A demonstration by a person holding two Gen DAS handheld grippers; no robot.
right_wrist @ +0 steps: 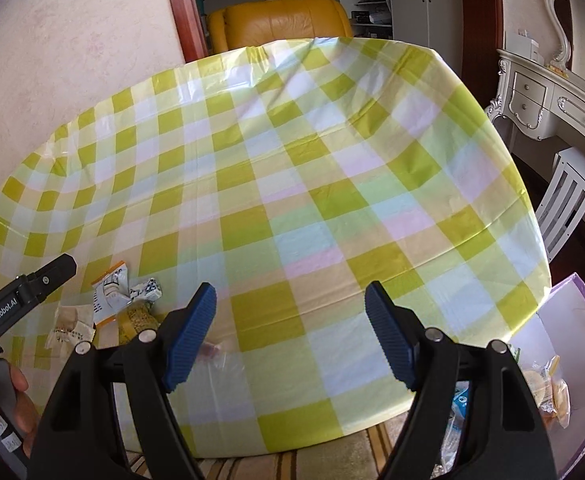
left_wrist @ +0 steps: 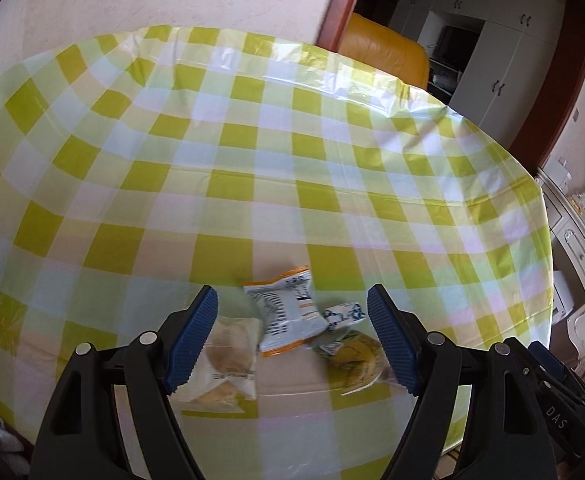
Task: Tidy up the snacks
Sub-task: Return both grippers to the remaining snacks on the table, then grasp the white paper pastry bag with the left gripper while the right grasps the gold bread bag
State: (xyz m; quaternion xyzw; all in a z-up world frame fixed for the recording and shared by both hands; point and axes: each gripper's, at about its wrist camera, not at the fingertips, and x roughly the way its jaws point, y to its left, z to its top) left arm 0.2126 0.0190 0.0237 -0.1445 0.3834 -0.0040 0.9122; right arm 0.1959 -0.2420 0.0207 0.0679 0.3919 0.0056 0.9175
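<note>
Snacks: four small packets are lying in a loose cluster near the table's close edge: a white-and-orange packet (left_wrist: 286,312), a pale clear-wrapped bun (left_wrist: 228,364), a small blue-patterned sachet (left_wrist: 344,314) and a yellow-green wrapped snack (left_wrist: 352,360).
Snacks to left gripper: in the left wrist view the cluster is sitting between and just beyond the left gripper (left_wrist: 292,340); the bun is lying partly behind the left-hand pad, the yellow-green snack partly behind the right-hand one.
Left gripper: its jaws are standing wide, gripping nothing; whether a pad is brushing a wrapper I cannot tell.
Snacks to right gripper: in the right wrist view the cluster is lying well off to the left of the right gripper (right_wrist: 290,336).
Right gripper: it is hanging wide over bare cloth, holding nothing.
Table: a green-and-white checked tablecloth (right_wrist: 292,184) is covering it.
Box: a pale purple-rimmed box (right_wrist: 572,360) is sitting below the table's edge on the right, holding more wrapped snacks.
Person: a hand (right_wrist: 0,412) is gripping the left gripper's handle.
</note>
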